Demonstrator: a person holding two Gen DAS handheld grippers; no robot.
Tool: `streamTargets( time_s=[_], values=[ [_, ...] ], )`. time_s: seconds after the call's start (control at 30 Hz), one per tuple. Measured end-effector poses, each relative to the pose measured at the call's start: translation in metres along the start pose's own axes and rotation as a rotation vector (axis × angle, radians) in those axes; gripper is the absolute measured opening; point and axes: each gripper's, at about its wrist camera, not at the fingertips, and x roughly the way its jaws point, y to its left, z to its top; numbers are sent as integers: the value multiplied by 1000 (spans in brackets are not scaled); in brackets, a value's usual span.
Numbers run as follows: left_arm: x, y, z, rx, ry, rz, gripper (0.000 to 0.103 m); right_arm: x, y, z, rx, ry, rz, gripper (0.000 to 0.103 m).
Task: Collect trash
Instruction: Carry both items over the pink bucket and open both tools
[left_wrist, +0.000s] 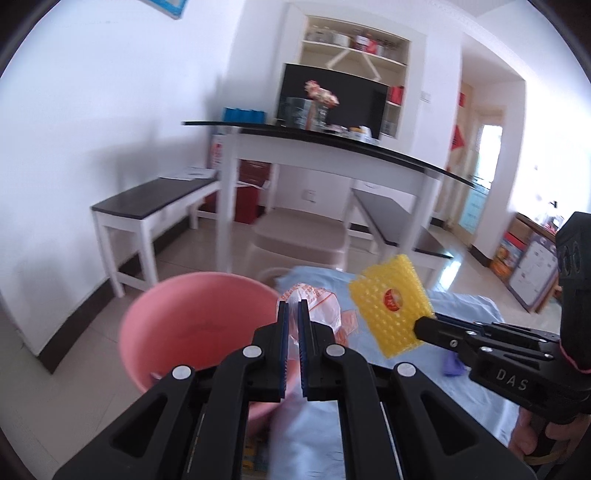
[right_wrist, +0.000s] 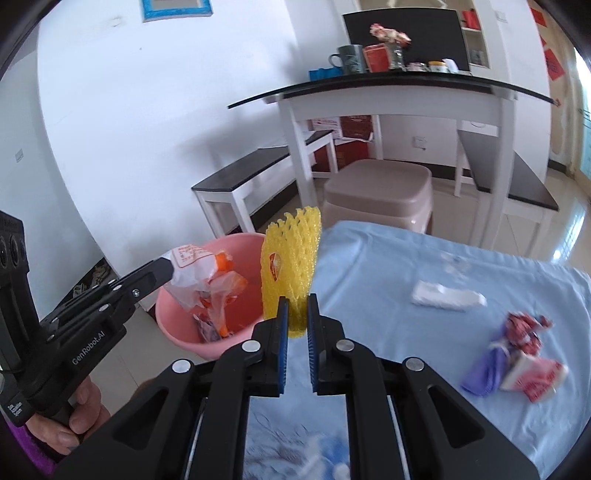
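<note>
My left gripper (left_wrist: 293, 306) is shut on a crumpled clear plastic bag with orange print (left_wrist: 317, 314). From the right wrist view, that bag (right_wrist: 199, 280) hangs over the pink bucket (right_wrist: 207, 332), with the left gripper (right_wrist: 166, 269) at its left. My right gripper (right_wrist: 295, 301) is shut on a yellow foam fruit net with a red sticker (right_wrist: 290, 266), held upright at the table's left edge beside the bucket. In the left wrist view the net (left_wrist: 391, 302) sits right of the bag, above the blue cloth, and the pink bucket (left_wrist: 192, 325) lies below and left.
On the blue tablecloth (right_wrist: 388, 295) lie a white crumpled tissue (right_wrist: 447, 297), a purple wrapper (right_wrist: 487, 365) and red-and-white wrappers (right_wrist: 532, 369). A beige plastic stool (right_wrist: 380, 192), a white table with a dark top (right_wrist: 406, 88) and low benches (right_wrist: 240, 173) stand beyond.
</note>
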Motion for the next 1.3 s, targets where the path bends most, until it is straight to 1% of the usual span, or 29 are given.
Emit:
streamTargets(
  time_s=[0.1,0.23,0.43,0.67,0.87,1.2,1.3],
  values=[
    [-2,24,3,-32,-14,45,4,12,13,8,-12,10,20,10],
    [-1,50,5,-75,-16,83,4,29,31,16,-41,22,35,10],
    [6,73,-2,-105,6,120,4,50,51,16,-75,57,53,10],
    [19,82,-11,-120,45,147,4,71,63,12,-106,108,53,10],
    [38,88,-20,-128,95,162,4,91,66,8,-102,155,53,10],
    [60,87,-24,-125,142,175,5,112,70,1,-101,191,44,10],
    [64,87,-27,-133,155,180,5,114,70,0,-99,198,54,10]
  ],
)
